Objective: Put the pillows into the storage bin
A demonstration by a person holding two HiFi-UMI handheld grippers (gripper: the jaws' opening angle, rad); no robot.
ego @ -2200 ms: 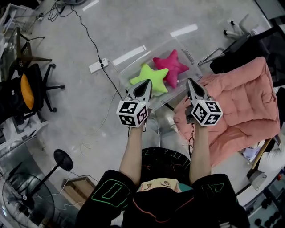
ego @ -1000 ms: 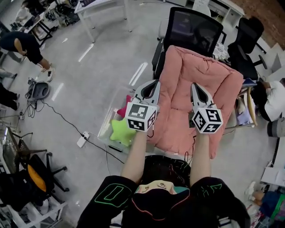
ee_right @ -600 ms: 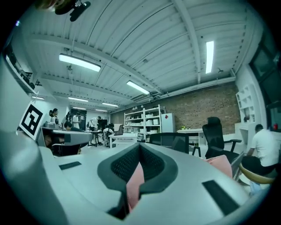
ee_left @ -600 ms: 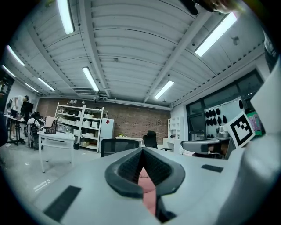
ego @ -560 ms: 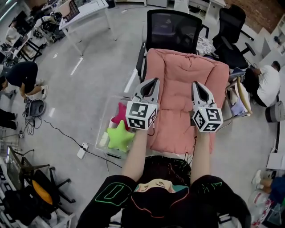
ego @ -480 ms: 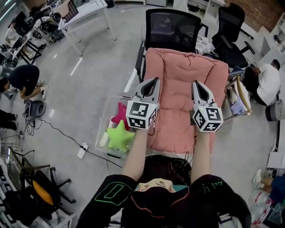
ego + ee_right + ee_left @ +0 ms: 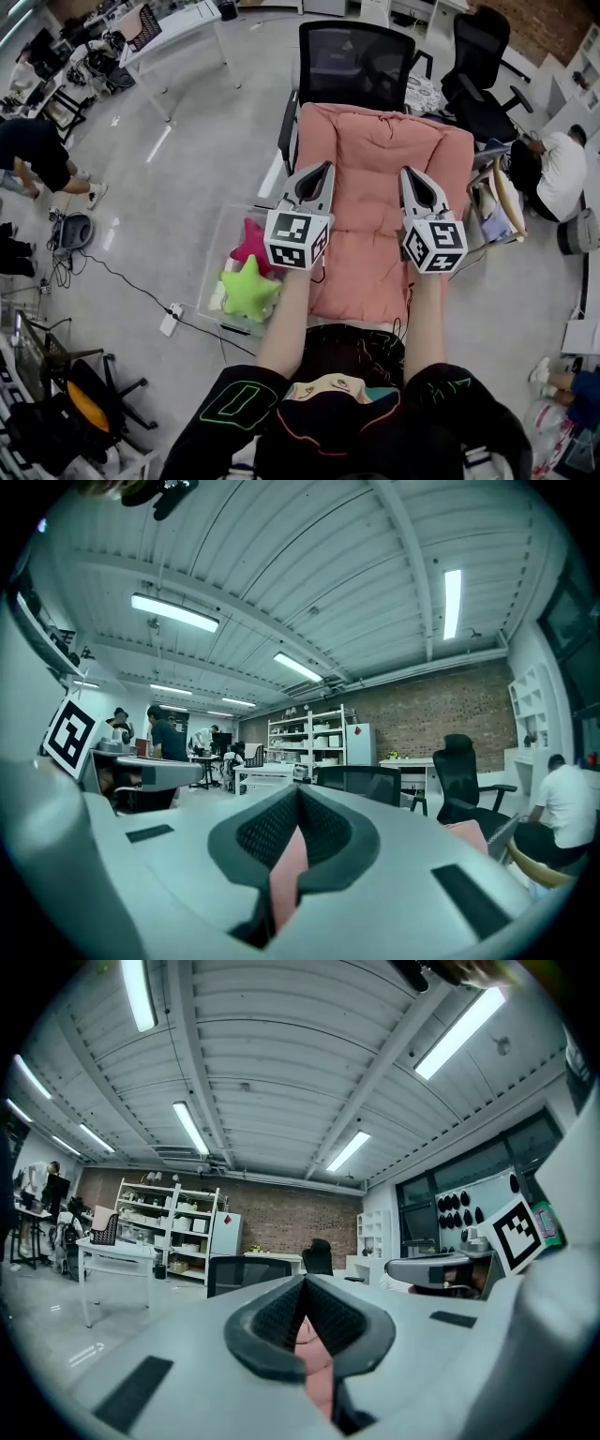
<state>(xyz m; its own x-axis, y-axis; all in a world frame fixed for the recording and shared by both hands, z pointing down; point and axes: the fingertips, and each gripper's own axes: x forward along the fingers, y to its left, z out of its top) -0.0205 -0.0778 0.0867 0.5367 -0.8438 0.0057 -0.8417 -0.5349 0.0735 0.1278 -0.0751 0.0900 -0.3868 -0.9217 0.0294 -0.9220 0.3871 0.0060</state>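
A large pink cushion [image 7: 370, 169] lies draped over a black office chair [image 7: 356, 61], straight ahead in the head view. Both grippers are held level above its near half. My left gripper [image 7: 324, 168] is shut with nothing held; in the left gripper view [image 7: 305, 1281] only a strip of pink shows past its closed pads. My right gripper [image 7: 405, 173] is shut and empty too, and pink shows below its tips [image 7: 298, 791]. To the left on the floor stands the clear storage bin [image 7: 212, 267], holding a green star pillow [image 7: 246, 289] and a pink star pillow [image 7: 251, 246].
A second black chair [image 7: 483, 56] stands behind on the right, with a seated person [image 7: 555, 173] beside it. Another person [image 7: 37, 150] stands at far left. A power strip [image 7: 172, 319] and its cable lie near the bin. White table [image 7: 173, 23] at the back.
The view has swung from the bin to the chair, so the pink cushion now lies centred under both grippers and the bin sits to their left. Both grippers stay shut.
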